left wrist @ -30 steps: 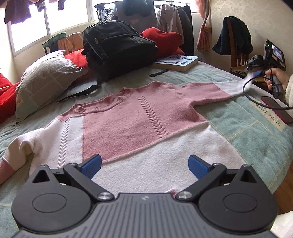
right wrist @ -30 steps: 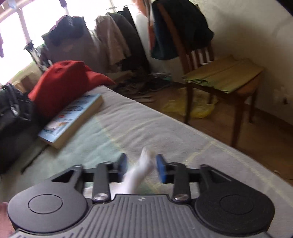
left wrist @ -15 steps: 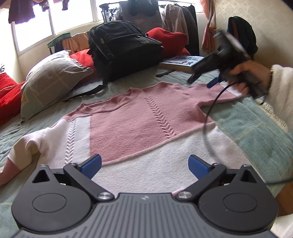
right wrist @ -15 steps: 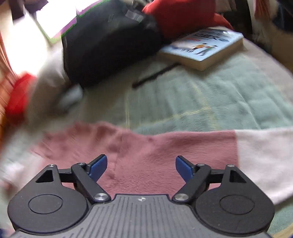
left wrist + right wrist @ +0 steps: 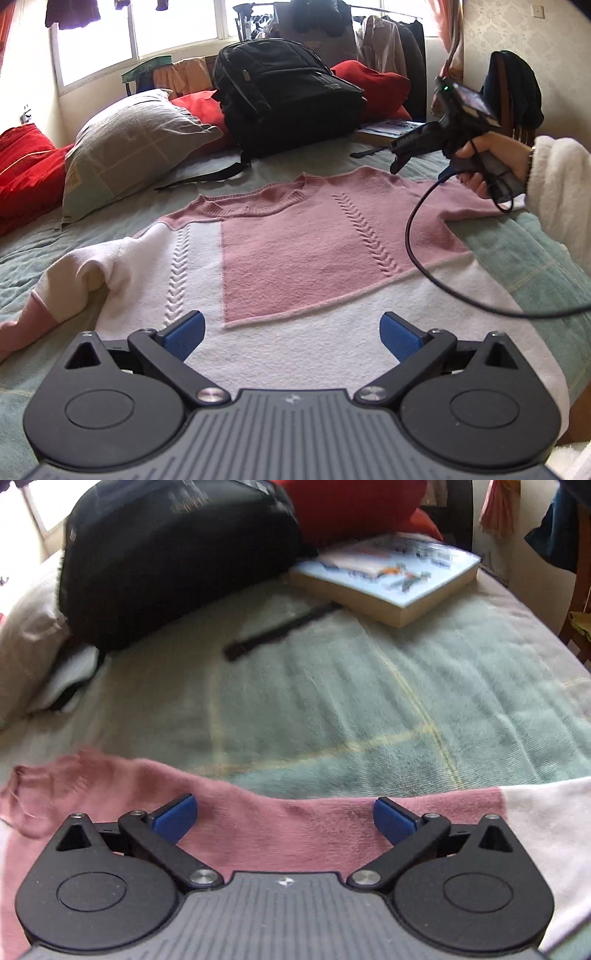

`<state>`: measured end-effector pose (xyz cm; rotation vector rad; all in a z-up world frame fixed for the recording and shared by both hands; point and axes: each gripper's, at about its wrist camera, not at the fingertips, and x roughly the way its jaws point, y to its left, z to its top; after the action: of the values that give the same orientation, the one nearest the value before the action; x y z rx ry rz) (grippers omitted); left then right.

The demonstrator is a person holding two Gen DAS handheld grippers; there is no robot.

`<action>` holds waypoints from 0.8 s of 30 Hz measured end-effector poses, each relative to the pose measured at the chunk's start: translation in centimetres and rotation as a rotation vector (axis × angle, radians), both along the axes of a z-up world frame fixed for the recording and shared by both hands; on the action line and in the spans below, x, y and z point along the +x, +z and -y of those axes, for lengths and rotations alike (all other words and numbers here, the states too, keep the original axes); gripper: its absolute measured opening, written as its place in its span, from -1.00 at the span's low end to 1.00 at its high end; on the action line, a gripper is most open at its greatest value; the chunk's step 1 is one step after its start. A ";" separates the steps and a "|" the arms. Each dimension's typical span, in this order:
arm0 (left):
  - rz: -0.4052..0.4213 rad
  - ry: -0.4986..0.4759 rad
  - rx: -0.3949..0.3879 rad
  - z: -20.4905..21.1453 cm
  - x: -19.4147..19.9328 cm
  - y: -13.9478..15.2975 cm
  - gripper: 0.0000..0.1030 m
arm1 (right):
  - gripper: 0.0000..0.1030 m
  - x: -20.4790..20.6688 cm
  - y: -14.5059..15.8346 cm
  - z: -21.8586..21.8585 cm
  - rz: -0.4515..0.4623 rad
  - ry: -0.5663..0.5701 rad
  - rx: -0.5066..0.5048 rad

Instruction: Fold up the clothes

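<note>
Left wrist view: my left gripper (image 5: 291, 330) is hanging over the white hem of the sweater (image 5: 317, 254), fingers spread wide, gripping nothing. The sweater is lying flat on the bed (image 5: 535, 254), long axis running away from me toward the collar, sleeves out sideways. Right wrist view: my right gripper (image 5: 284, 814) is sitting over the pink right sleeve (image 5: 280, 834), fingers released too, sleeve running crosswise under them. I'm guessing the right one is nearer for that sleeve fold.
</note>
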<state>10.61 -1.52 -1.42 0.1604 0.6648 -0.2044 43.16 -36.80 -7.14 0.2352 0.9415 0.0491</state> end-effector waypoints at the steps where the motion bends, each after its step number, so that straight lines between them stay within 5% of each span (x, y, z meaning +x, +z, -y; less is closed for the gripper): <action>1: 0.002 0.000 -0.001 -0.1 0.1 0.0 0.95 | 1.00 -0.1 0.1 -0.6 -0.016 0.012 0.008; 8: 0.000 0.013 -0.017 -1.1 0.0 -0.2 0.95 | 1.00 2.7 -2.4 -4.4 -0.043 -0.007 -0.147; 13: 0.004 0.037 -0.030 -2.1 -0.3 -0.2 0.95 | 1.00 3.8 -1.6 -3.5 -0.027 0.030 -0.128; 20: 0.012 0.027 -0.029 -2.3 -0.4 -0.2 0.95 | 1.00 -6.1 2.3 -2.1 0.195 0.316 -0.072; 24: 0.018 0.001 -0.028 -1.5 -0.8 -0.1 0.95 | 1.00 -8.8 1.0 -0.9 0.211 0.348 -0.056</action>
<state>9.79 -0.01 -1.51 0.1347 0.6435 -0.2109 34.32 -35.85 -6.18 0.0113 0.7638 0.3614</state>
